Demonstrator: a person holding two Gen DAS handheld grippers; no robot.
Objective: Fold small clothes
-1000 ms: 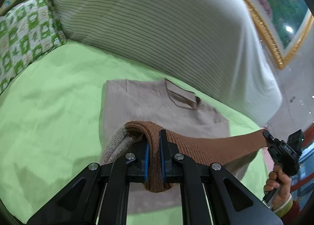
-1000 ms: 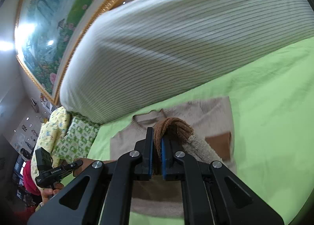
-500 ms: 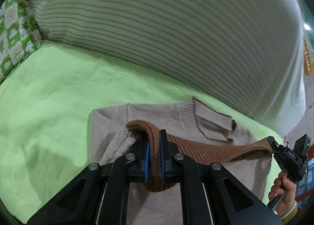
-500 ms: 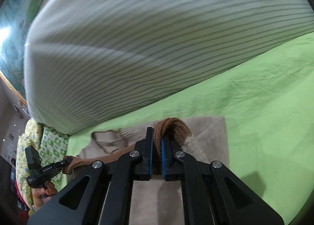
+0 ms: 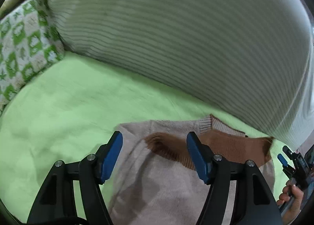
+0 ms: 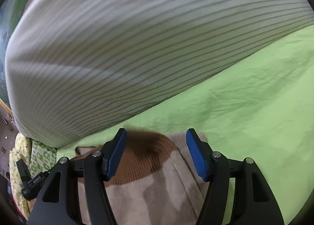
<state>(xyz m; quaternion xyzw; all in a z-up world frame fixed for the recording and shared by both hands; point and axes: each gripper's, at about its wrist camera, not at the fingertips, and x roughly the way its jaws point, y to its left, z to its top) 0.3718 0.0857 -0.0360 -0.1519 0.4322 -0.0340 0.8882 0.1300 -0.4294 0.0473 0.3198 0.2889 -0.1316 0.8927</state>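
A small beige knit sweater (image 5: 162, 183) with a brown ribbed hem band (image 5: 225, 150) lies folded over on the green sheet (image 5: 68, 111), the hem laid up by its collar (image 5: 208, 124). My left gripper (image 5: 154, 156) hovers over one end of the band, jaws opening, blue pads clear of the cloth. In the right wrist view the right gripper (image 6: 156, 153) is likewise opening above the other end of the brown band (image 6: 141, 162) on the sweater (image 6: 149, 199), touching nothing. The other gripper (image 5: 294, 166) shows at the right edge of the left wrist view, in a hand.
A large striped white pillow (image 5: 186, 38) rises just behind the sweater. A green-and-white patterned pillow (image 5: 21, 44) sits at the far left. The green sheet (image 6: 255, 107) stretches to the right of the sweater. A framed picture (image 6: 17, 9) hangs behind.
Both grippers carried the brown hem forward and down onto the sweater's collar end, then their jaws spread and let the hem go; it now lies flat on the sweater.
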